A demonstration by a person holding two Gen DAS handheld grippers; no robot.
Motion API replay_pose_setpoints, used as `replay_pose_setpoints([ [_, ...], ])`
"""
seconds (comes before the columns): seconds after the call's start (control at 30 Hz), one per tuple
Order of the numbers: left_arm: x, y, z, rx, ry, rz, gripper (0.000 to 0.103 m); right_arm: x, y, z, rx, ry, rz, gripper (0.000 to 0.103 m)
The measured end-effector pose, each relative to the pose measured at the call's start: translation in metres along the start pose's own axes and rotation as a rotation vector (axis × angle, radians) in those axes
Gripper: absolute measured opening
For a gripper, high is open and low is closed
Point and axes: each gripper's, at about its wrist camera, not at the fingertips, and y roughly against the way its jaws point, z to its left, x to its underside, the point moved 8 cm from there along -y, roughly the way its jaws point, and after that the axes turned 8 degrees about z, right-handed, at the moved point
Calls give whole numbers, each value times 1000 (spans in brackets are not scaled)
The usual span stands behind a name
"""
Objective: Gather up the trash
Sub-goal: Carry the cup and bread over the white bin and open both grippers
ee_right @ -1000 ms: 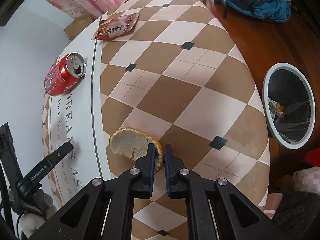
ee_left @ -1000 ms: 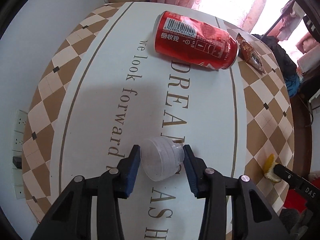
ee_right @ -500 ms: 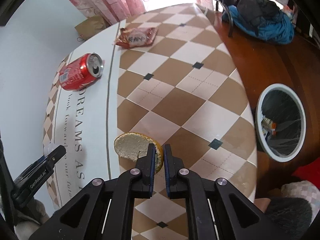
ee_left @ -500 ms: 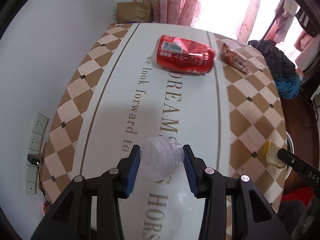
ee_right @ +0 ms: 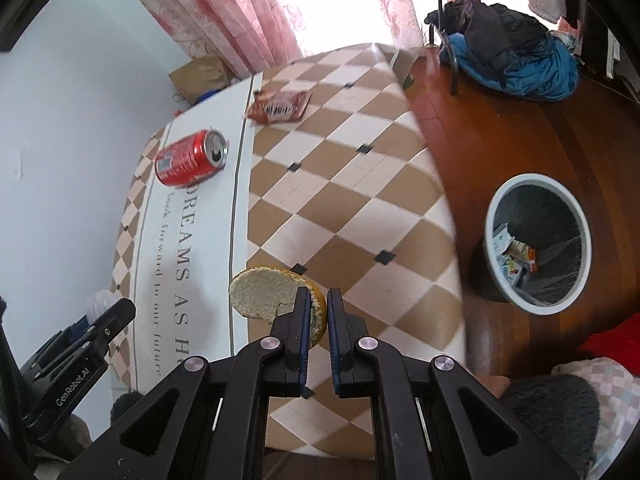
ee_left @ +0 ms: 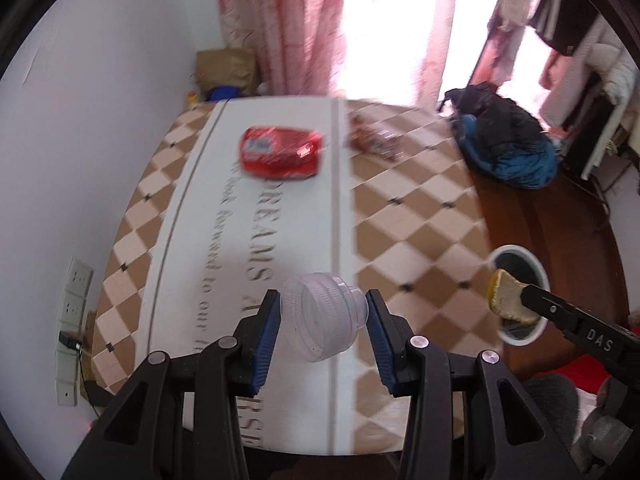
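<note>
My left gripper is shut on a clear plastic cup and holds it high above the table. My right gripper is shut on the edge of a bitten bread slice, held above the table's right part; it also shows in the left wrist view. A red soda can lies on its side at the table's far end, also seen in the right wrist view. A snack wrapper lies beyond it. A white-rimmed trash bin stands on the floor to the right.
The table has a checkered cloth with a white lettered strip. Pink curtains hang behind it. A paper bag stands in the far corner. A chair with dark and blue clothes stands on the wooden floor at the far right.
Both grippers have lifted higher and pulled back from the table with their loads. The bin now sits behind the bread in the left wrist view.
</note>
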Motion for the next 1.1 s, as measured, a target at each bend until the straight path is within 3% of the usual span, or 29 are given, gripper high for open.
replay_pose_setpoints([
  [0.33, -30, 40, -126, 116, -168, -66, 39, -15, 97, -76, -38, -102, -151, 9],
  [0.6, -41, 15, -254, 209, -332, -18, 39, -19, 147, -185, 16, -228, -216, 9],
  [0.87, -36, -63, -355, 234, -458, 115, 39, -18, 121, -303, 109, -351, -149, 9],
  [1.1, -31, -137, -395, 221, -498, 227, 39, -20, 59, -382, 147, -422, -31, 9],
])
